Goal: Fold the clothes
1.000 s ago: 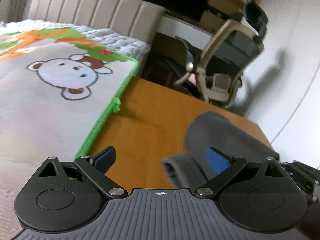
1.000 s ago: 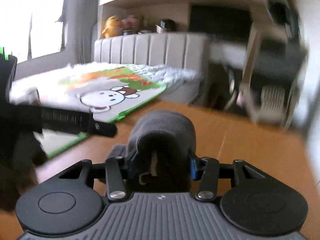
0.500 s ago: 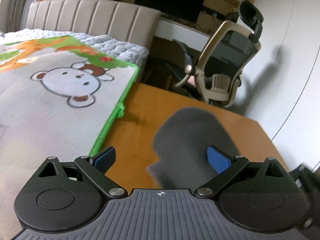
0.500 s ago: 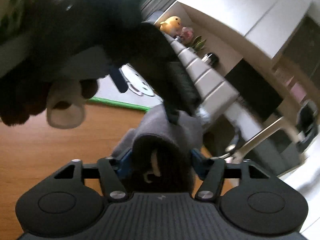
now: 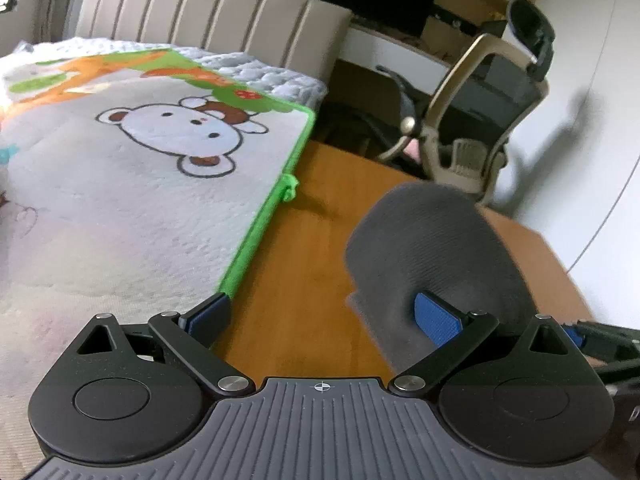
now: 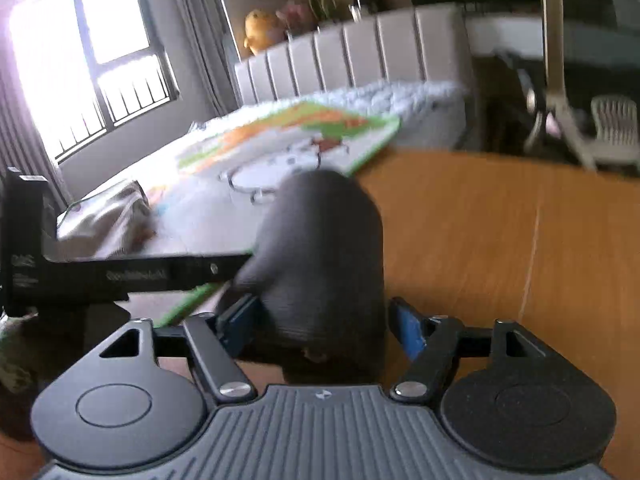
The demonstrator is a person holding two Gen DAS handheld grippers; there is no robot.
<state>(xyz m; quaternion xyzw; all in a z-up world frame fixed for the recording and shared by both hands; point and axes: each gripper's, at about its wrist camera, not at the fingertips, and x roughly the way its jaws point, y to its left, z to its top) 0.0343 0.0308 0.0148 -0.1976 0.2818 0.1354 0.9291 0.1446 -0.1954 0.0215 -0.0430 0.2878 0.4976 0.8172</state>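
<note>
Keep the layers square and low against the table [image 5: 352, 176] as you work. Left to right: left gripper [image 5: 320, 312], spread wide and empty, by the bear mat's [image 5: 160, 200] green edge; grey garment [image 5: 432, 248] beside that edge, long axis running toward the table's far edge, rounded fold pointing away; right gripper [image 6: 322, 320] straddling its near end, grip too blurred to tell

I count one grey garment [image 5: 436, 248], one cartoon-bear mat [image 5: 132, 184] and one wooden table [image 5: 316, 264]. Beyond them stand one office chair [image 5: 492, 92] and one padded headboard [image 5: 208, 16] (plus my two claws).
</note>
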